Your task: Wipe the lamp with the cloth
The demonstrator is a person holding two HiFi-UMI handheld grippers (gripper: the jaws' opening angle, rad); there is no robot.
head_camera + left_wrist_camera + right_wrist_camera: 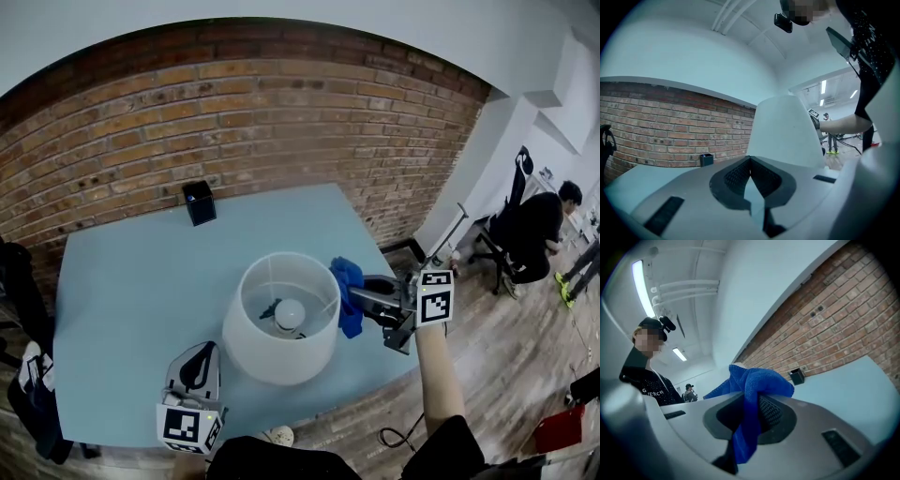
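A white lamp (279, 319) with a round shade stands near the front of the light blue table (122, 272); its bulb shows inside the shade. My right gripper (358, 300) is shut on a blue cloth (348, 292), which touches the right side of the shade. In the right gripper view the cloth (750, 394) bunches out between the closed jaws. My left gripper (197, 361) sits low at the front left of the lamp, jaws shut with nothing in them. The left gripper view has the lamp shade (787, 131) just ahead of the jaw tips (750, 161).
A small dark box (199, 202) stands at the back of the table by the brick wall. A person (534, 234) sits on an office chair at the far right. The table's front edge runs just below the lamp.
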